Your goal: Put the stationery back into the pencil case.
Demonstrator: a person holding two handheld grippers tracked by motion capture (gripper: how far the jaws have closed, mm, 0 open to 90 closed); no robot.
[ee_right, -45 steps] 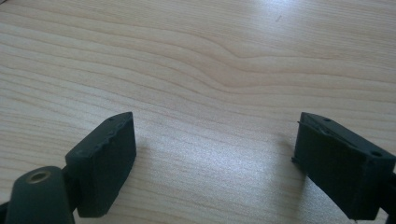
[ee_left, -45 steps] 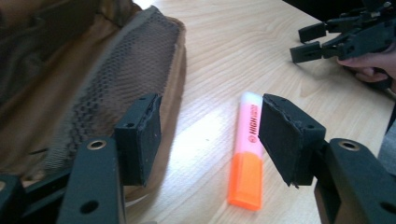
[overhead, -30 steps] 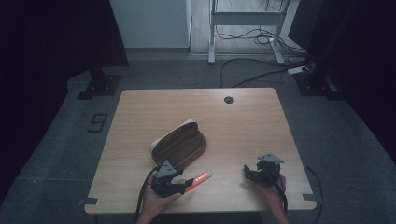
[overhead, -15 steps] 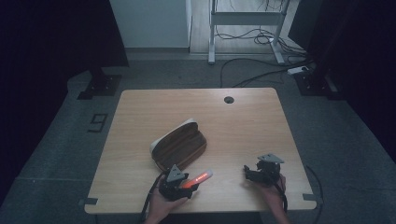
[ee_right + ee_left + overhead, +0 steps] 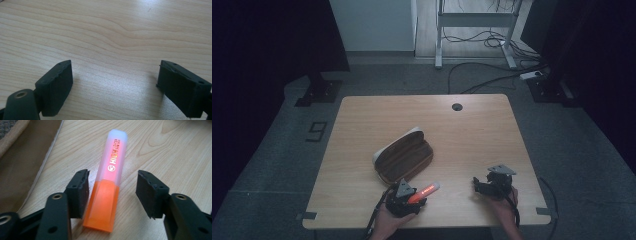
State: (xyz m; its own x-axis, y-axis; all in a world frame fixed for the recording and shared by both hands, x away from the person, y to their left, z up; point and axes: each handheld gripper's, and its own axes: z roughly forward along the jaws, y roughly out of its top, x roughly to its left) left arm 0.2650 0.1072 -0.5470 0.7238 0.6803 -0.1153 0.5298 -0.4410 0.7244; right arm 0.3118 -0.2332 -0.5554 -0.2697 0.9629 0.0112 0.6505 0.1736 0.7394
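Note:
An orange highlighter [image 5: 110,182] with a frosted cap lies flat on the wooden table [image 5: 472,135], near the front edge. My left gripper [image 5: 113,182] straddles its orange barrel. The jaws have just been closing: the left pad [image 5: 81,192] is almost at the barrel, while the right pad [image 5: 147,192] stands clearly apart. From above, the highlighter [image 5: 424,191] points up and right out of the left gripper [image 5: 414,197]. My right gripper [image 5: 479,186] rests open at the front right, and its jaws [image 5: 113,72] have bare wood between them.
A brown pencil case [image 5: 404,157] with a pale rim lies closed just behind the left gripper, and its side shows at the upper left [image 5: 22,157]. A cable hole [image 5: 457,106] sits near the table's far edge. Cables trail off the front edge.
The left gripper has edged slightly forward over the highlighter's barrel. The right gripper has stayed put.

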